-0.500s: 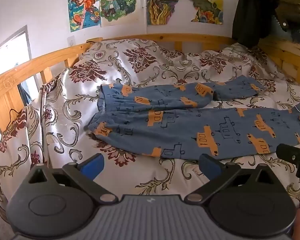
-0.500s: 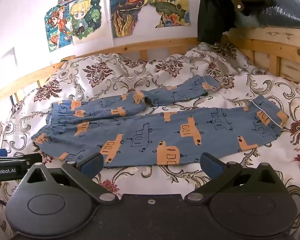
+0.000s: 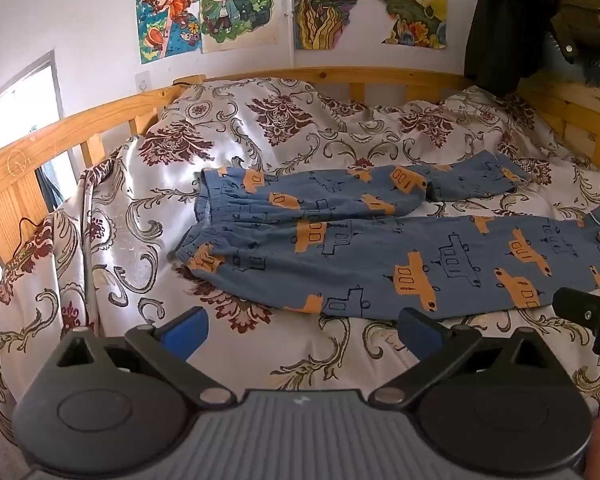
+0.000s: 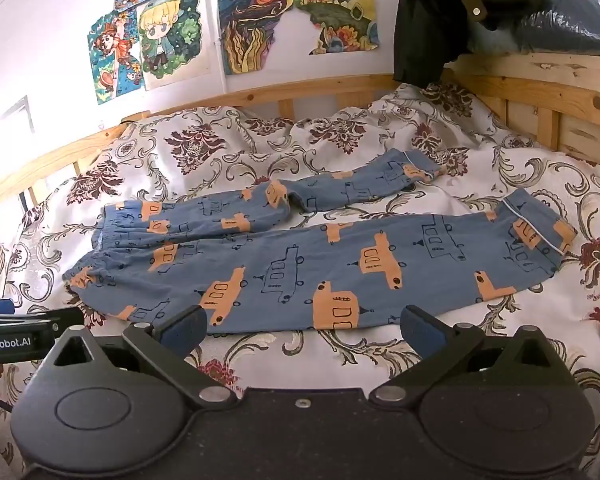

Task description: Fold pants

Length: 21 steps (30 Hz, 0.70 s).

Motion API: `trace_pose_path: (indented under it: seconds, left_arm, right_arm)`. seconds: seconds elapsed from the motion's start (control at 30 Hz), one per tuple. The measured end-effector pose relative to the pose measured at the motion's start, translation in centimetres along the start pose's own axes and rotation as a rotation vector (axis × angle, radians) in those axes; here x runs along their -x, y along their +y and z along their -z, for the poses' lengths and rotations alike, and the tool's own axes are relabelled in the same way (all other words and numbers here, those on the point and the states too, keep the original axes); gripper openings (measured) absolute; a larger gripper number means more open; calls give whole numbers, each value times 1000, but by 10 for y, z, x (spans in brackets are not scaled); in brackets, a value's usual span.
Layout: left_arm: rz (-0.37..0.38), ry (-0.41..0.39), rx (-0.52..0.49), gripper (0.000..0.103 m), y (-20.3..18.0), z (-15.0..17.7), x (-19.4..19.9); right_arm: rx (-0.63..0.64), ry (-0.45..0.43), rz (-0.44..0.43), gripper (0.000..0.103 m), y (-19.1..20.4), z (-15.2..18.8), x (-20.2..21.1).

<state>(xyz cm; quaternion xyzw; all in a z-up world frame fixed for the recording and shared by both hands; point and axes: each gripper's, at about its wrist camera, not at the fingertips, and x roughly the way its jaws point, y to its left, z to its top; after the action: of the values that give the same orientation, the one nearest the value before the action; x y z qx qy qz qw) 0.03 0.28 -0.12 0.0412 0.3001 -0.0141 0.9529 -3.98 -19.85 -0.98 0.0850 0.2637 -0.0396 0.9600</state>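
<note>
The blue pyjama pants (image 4: 300,264) are laid lengthwise across, ahead of both grippers, waistband leftward, cuffs rightward. The left gripper (image 3: 302,330) and right gripper (image 4: 302,326) are held agape, empty.

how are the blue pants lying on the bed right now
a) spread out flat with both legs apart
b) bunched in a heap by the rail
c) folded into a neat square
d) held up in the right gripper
a: the pants lie spread on the bedspread with the two legs splayed apart, and both the left gripper and the right gripper are open and empty.
</note>
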Motion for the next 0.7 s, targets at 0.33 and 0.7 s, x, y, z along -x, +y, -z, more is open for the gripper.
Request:
trace_pose_path:
  seconds: [0.33,0.7]
  left_arm:
    - [1,1,-2,103,1,0,-1]
    - [1,3,-2,103,0,0,-1]
  right_arm:
    - [2,2,6,102,-1,1,0]
    - [-3,5,4,102,-1,1,0]
